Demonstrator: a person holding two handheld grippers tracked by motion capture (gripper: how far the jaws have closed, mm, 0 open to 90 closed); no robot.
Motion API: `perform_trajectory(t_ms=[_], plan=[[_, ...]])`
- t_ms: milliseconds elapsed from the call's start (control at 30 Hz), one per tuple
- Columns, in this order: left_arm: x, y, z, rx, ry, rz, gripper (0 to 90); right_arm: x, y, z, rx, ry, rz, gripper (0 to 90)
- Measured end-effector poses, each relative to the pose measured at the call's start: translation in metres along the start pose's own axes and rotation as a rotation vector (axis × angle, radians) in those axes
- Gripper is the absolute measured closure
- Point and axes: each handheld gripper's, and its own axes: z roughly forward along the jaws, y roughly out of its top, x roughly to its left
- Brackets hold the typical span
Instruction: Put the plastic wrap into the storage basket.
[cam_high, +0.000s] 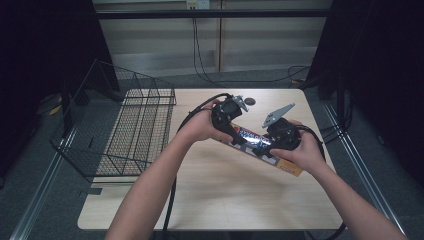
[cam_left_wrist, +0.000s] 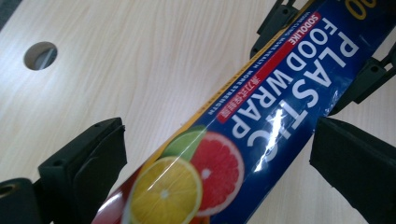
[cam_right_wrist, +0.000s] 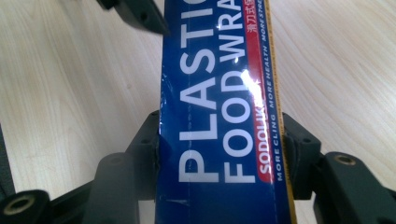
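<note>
I have the plastic wrap box (cam_high: 265, 150) caught at both ends, lying slantwise near the middle of the bench (cam_high: 210, 200), its far end toward the wire basket (cam_high: 135, 130) that stands on the left edge. My right tongs (cam_right_wrist: 219, 154) are clamped across the box, both jaws pressed flat against its long sides. My left tongs (cam_left_wrist: 219, 154) are spread wide around the fruit-printed end; the jaw on the right of that view sits at the box's edge and the other stands clear of it, so that side has no grip yet. I judge this the pick-up step: next the left tongs should squeeze in squarely, then both lift together and level, likely toward the basket. The box is long, slim and glossy blue, lettered PLASTIC FOOD WRAP, with a yellow edge strip and citrus slices at one end.
</note>
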Motion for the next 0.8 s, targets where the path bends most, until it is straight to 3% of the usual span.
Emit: perform_trajectory(t_ms=[67,267,367,433,567,633,733,800], plan=[[0.0,0.0,0.002,0.004,-0.011,0.003,3.8,0.0,0.001,0.0,0.002,-0.001,0.0,44.5],[-0.006,0.001,0.007,0.056,-0.038,0.089,5.5,0.001,0.006,-0.002,0.005,0.002,-0.04,44.5],[-0.008,-0.001,0.007,0.056,-0.051,0.078,11.1,0.003,0.008,-0.004,0.003,0.007,-0.069,44.5],[-0.008,-0.001,0.007,0.111,-0.066,0.102,13.4,0.006,0.009,-0.005,0.009,0.013,-0.083,44.4],[-0.009,-0.002,0.007,0.132,-0.069,0.133,16.8,0.008,0.01,-0.005,0.005,0.016,-0.1,44.5],[-0.01,-0.002,0.006,0.141,-0.077,0.126,19.2,0.007,0.01,-0.005,0.007,0.024,-0.111,44.4],[-0.015,-0.001,0.005,0.176,-0.113,0.133,31.8,0.008,0.01,-0.004,0.012,0.029,-0.18,44.3],[-0.02,0.0,0.004,0.198,-0.12,0.134,33.4,0.009,0.01,-0.006,0.018,0.039,-0.235,44.2]])
